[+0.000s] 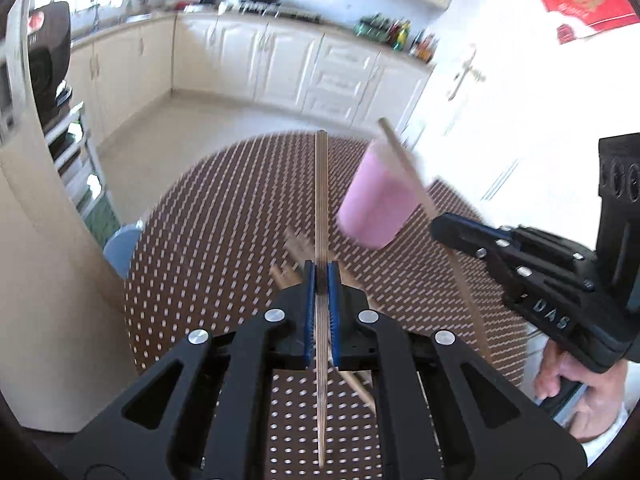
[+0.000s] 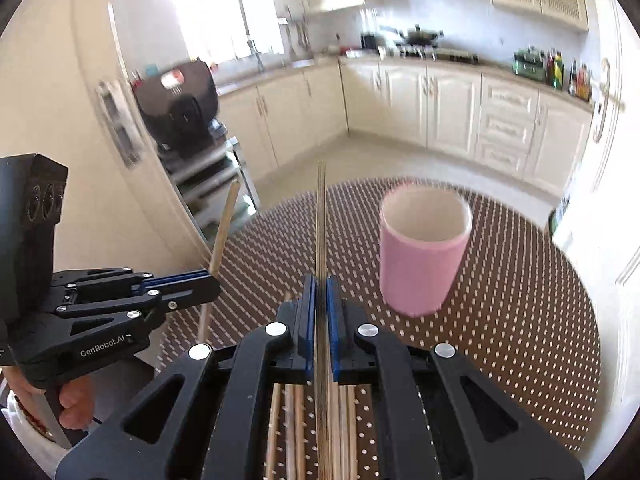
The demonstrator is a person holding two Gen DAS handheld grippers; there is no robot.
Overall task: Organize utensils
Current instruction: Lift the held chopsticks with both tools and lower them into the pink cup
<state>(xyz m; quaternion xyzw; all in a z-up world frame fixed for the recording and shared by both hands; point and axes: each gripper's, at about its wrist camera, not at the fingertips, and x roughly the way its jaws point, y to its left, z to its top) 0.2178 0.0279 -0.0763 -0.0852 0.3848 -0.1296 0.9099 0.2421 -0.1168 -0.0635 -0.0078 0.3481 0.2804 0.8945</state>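
A pink cup (image 2: 422, 258) with a white inside stands upright on the round dotted brown table (image 2: 520, 320); it also shows in the left wrist view (image 1: 376, 200). My left gripper (image 1: 321, 276) is shut on a wooden chopstick (image 1: 321, 200) held upright above the table. My right gripper (image 2: 318, 288) is shut on another chopstick (image 2: 320, 220). In the left wrist view the right gripper (image 1: 444, 226) holds its chopstick (image 1: 404, 164) close to the cup's rim. Several loose chopsticks (image 2: 296, 428) lie on the table below the right gripper.
A cream fridge (image 1: 36, 240) stands left of the table. White kitchen cabinets (image 2: 460, 108) and a counter with bottles run along the back. A white door with a handle (image 1: 464, 76) is at the right. A blue stool (image 1: 122, 246) sits by the table edge.
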